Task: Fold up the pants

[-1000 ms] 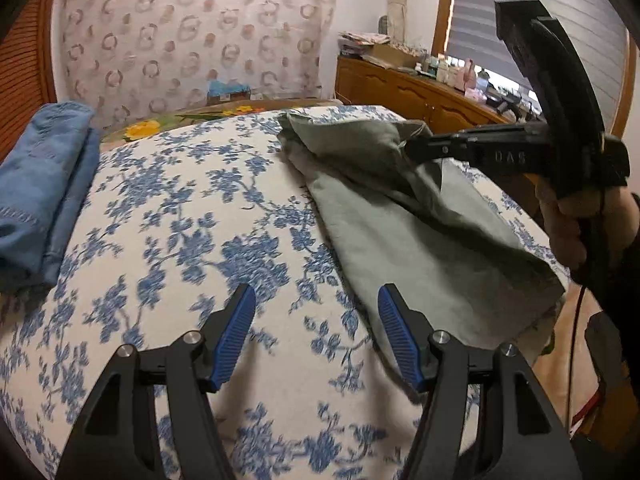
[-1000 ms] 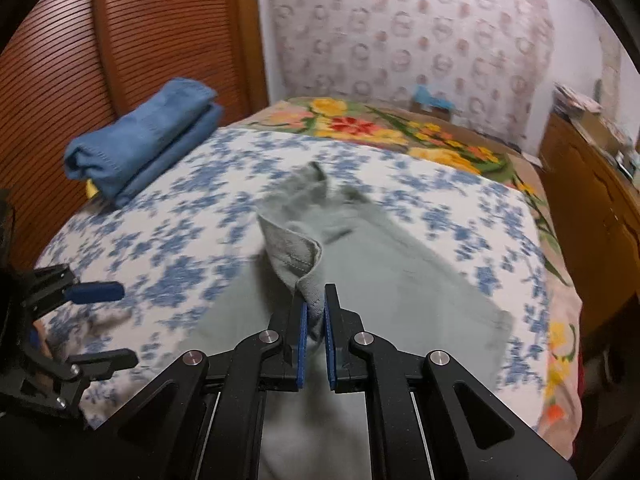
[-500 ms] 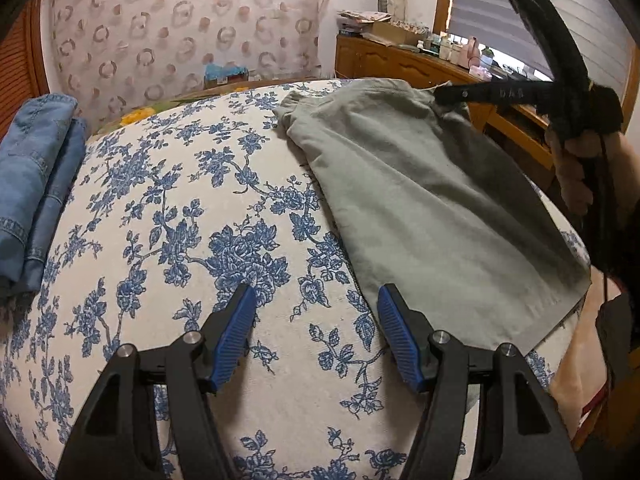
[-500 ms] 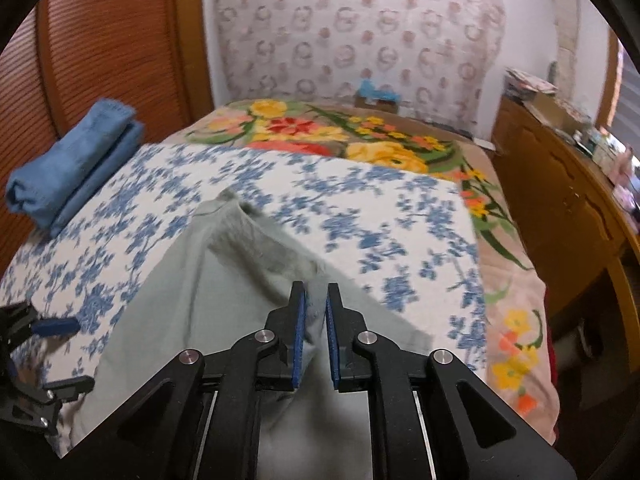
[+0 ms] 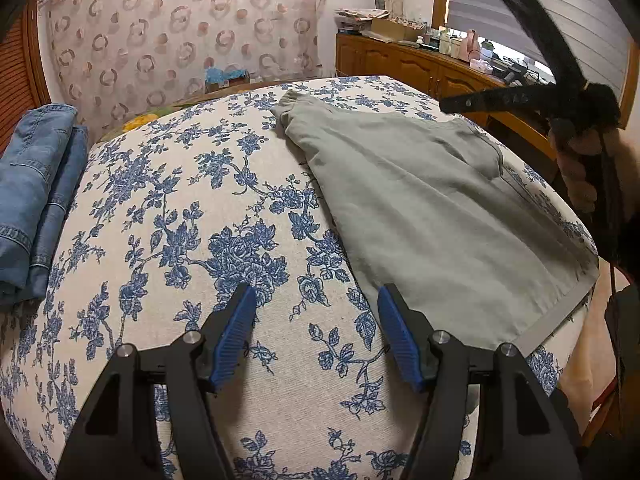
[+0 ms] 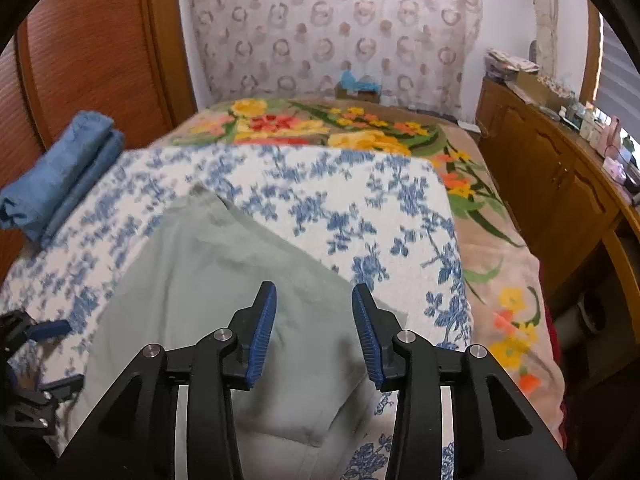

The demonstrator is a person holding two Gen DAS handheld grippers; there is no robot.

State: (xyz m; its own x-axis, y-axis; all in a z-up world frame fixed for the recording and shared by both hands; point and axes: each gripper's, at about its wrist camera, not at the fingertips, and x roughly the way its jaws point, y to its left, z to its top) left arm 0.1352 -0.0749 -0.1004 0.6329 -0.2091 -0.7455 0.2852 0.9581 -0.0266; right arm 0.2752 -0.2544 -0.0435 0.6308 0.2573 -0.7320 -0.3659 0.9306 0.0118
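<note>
Covering the bed point(image 5: 168, 216), a floral sheet bore the grey pants point(image 5: 432, 216), spread flat near its right edge. Folded jeans point(image 5: 32, 200) lay well apart. The right gripper point(image 6: 314, 332) had just been opening, jaws released, empty, above the pants. The left gripper point(image 5: 316, 340) stood open, empty.

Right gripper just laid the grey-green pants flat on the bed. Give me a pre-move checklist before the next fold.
1. Right gripper free of cloth: ok; its jaws have just been opening, nothing between the pads.
2. Left gripper open and empty: ok, over the floral bedspread.
3. Grey-green pants lying flat: ok, only slight rumpling at the far end.
4. Pants fully on the bed: not ok, the near hem reaches the edge.
5. Folded jeans clear of the pants: ok.
</note>
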